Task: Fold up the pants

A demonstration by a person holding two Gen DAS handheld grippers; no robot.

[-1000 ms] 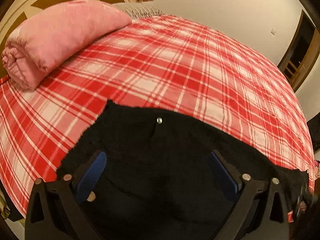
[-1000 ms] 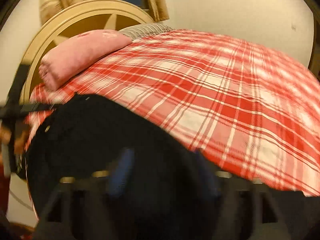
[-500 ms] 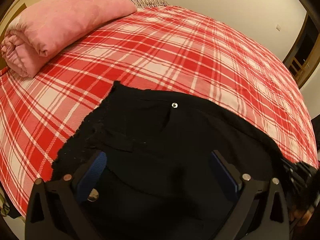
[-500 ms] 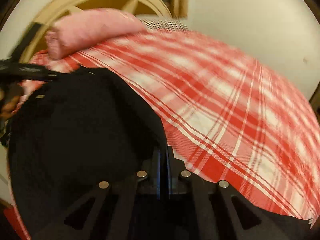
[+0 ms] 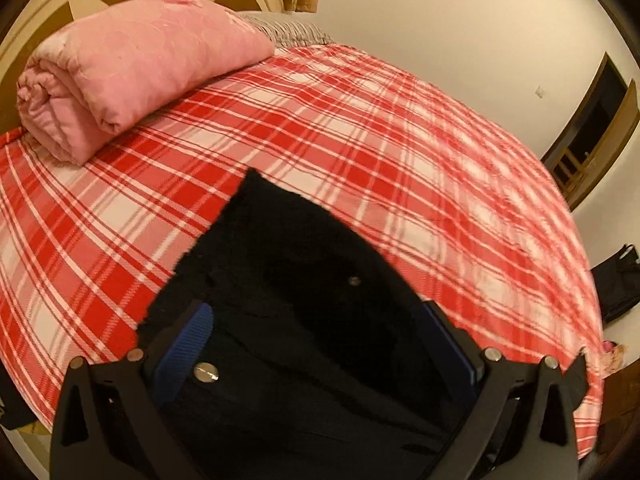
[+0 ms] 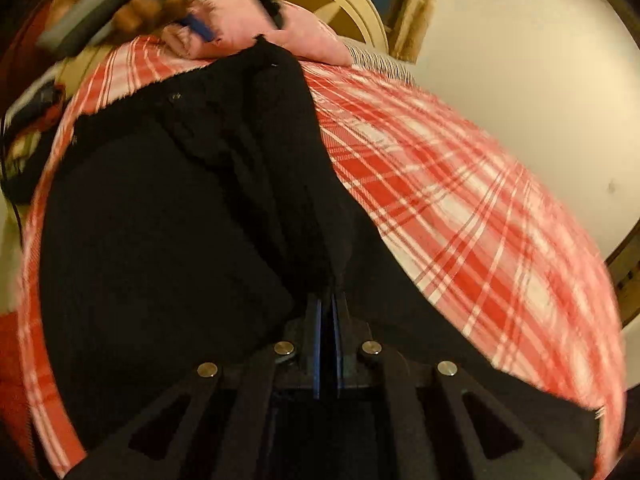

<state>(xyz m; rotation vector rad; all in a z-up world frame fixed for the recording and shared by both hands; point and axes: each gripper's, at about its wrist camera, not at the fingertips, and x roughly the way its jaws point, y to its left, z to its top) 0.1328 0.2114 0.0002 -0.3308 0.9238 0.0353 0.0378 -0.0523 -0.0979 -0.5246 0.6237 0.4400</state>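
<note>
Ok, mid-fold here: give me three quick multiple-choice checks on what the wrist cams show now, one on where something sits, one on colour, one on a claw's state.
1. Where does the rolled pink blanket lie?
A. At the headboard end of the bed
B. On top of the pants
C. On the floor

2. What colour are the pants?
A. Blue
B. Black
C. Grey

3. How does the right claw stand?
A. Wide open above the bedsheet
B. Shut on the pants
C. Shut on the blanket

Answers: 1 A, it rests on the plaid bedsheet against the headboard. 2 B, the fabric reads black in both views. 3 B, its blue pads are pressed together with black cloth running into them.
</note>
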